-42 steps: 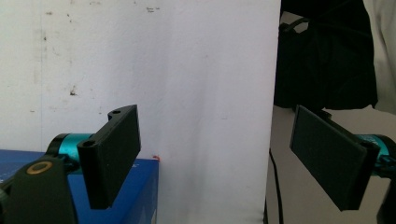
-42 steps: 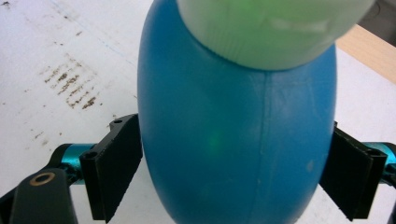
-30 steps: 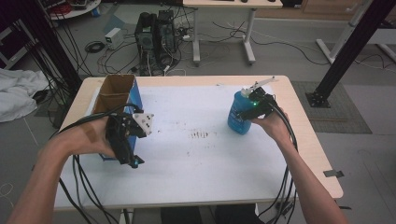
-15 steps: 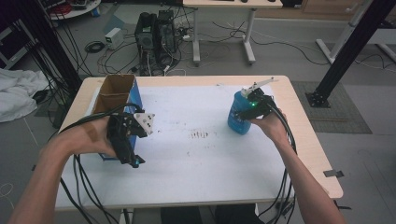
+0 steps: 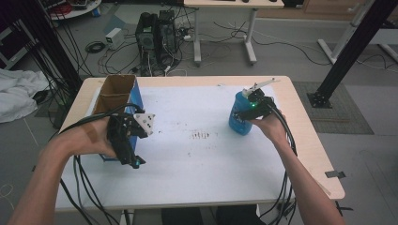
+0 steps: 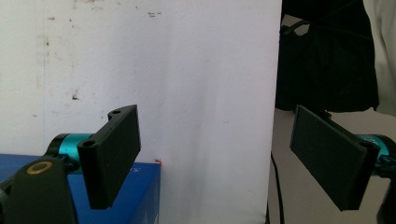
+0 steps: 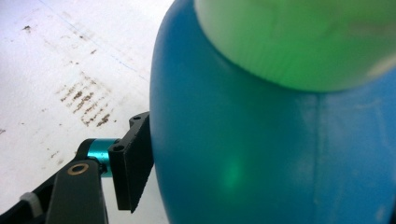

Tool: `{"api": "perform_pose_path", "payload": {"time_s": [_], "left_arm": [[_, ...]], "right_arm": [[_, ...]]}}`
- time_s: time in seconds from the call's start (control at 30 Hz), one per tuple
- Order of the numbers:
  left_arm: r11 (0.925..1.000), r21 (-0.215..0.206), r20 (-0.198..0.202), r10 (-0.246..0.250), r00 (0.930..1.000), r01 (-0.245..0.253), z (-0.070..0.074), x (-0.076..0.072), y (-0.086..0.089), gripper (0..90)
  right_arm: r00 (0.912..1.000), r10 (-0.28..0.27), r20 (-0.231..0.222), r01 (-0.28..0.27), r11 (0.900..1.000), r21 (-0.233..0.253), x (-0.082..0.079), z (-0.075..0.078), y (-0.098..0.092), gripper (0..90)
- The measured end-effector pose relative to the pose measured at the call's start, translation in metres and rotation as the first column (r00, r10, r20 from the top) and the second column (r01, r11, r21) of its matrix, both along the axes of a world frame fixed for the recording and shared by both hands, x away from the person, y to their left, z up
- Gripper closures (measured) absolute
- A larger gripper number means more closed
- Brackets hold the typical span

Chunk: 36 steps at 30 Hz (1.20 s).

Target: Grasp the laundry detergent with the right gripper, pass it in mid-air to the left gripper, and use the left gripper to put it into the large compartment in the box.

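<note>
A blue bottle (image 5: 239, 121) stands on the right part of the white table cover (image 5: 202, 154). My right gripper (image 5: 249, 108) is shut on its upper body. In the right gripper view the bottle (image 7: 261, 140) is very close, with a pale top tinted green (image 7: 299, 42). One jaw presses flat on its side; the other is hidden behind it. My left gripper (image 5: 127, 140) hovers at the left, beside a blue box (image 5: 136, 96) with an open cardboard top. Its jaws stand wide apart with nothing between them (image 6: 219, 149), and the box corner (image 6: 140, 186) lies below.
Dark smudges (image 5: 202, 136) mark the middle of the cover. Cables trail from both grippers over the near table edge (image 5: 187, 205). Behind the table, a computer tower (image 5: 157, 33) and loose cables sit on the floor. A black frame leg (image 5: 347, 51) stands at the right.
</note>
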<state>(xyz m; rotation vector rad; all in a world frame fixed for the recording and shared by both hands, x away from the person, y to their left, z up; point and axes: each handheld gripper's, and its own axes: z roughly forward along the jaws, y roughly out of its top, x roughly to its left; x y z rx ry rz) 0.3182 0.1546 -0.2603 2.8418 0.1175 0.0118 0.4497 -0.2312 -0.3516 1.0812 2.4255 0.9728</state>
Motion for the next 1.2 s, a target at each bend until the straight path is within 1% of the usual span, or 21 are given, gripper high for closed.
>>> {"api": "perform_pose_path", "payload": {"time_s": [0.2, 0.27, 0.37, 0.53, 0.63, 0.7, 0.73, 0.83, 0.87, 0.93, 1.03, 1.2], "left_arm": [[1.0000, -0.001, -0.001, 0.002, 1.0000, -0.002, -0.0012, -0.0001, -0.0004, 16.4], [1.0000, 0.000, -0.001, -0.001, 1.0000, 0.001, -0.0011, 0.0000, -0.0005, 16.3], [1.0000, -0.001, 0.000, 0.001, 1.0000, -0.001, -0.0009, 0.0001, -0.0004, 16.4], [1.0000, -0.003, 0.000, 0.002, 1.0000, -0.002, -0.0013, 0.0001, 0.0001, 16.4], [1.0000, -0.005, 0.001, 0.004, 1.0000, -0.004, -0.0016, -0.0003, 0.0003, 16.4], [1.0000, -0.004, -0.001, 0.002, 1.0000, -0.002, -0.0022, -0.0001, 0.0007, 16.4], [1.0000, -0.005, -0.002, 0.003, 1.0000, -0.003, -0.0025, 0.0000, 0.0009, 16.4], [1.0000, -0.004, -0.003, 0.004, 1.0000, -0.004, -0.0031, 0.0002, 0.0008, 16.4], [1.0000, -0.006, -0.002, 0.004, 1.0000, -0.004, -0.0035, -0.0001, 0.0000, 16.4], [1.0000, -0.007, -0.003, 0.002, 1.0000, -0.002, -0.0034, 0.0001, -0.0004, 16.4], [1.0000, -0.001, -0.004, -0.003, 1.0000, 0.003, -0.0026, 0.0010, -0.0002, 16.4], [1.0000, -0.007, -0.002, 0.001, 1.0000, -0.001, -0.0016, 0.0016, -0.0002, 16.4]], "right_arm": [[1.0000, 0.002, 0.001, -0.002, 1.000, 0.015, -0.0001, -0.0010, -0.0004, 27.0], [1.0000, -0.006, 0.002, 0.006, 1.000, 0.010, -0.0012, -0.0008, -0.0006, 27.3], [1.0000, -0.008, 0.003, 0.008, 1.000, 0.021, -0.0015, -0.0014, -0.0019, 28.7], [1.0000, -0.008, -0.005, 0.008, 1.000, 0.018, -0.0002, -0.0043, -0.0025, 29.0], [0.9999, -0.014, -0.003, 0.014, 1.000, 0.023, -0.0003, -0.0055, -0.0021, 29.2], [0.9999, -0.015, -0.001, 0.015, 1.000, 0.023, -0.0007, -0.0054, -0.0028, 31.1], [0.9999, -0.016, 0.007, 0.015, 1.000, 0.024, -0.0008, -0.0055, -0.0035, 32.2], [0.9999, -0.016, 0.006, 0.016, 1.000, 0.023, -0.0009, -0.0055, -0.0036, 32.2], [0.9999, -0.008, 0.007, 0.007, 1.000, 0.025, -0.0007, -0.0059, -0.0036, 32.2], [0.9998, -0.019, 0.009, 0.019, 0.999, 0.025, -0.0010, -0.0060, -0.0034, 33.0], [0.9998, -0.018, 0.010, 0.018, 1.000, 0.026, -0.0008, -0.0067, -0.0037, 34.3], [0.9997, -0.024, 0.012, 0.023, 0.999, 0.022, -0.0007, -0.0068, -0.0039, 35.6]]}}
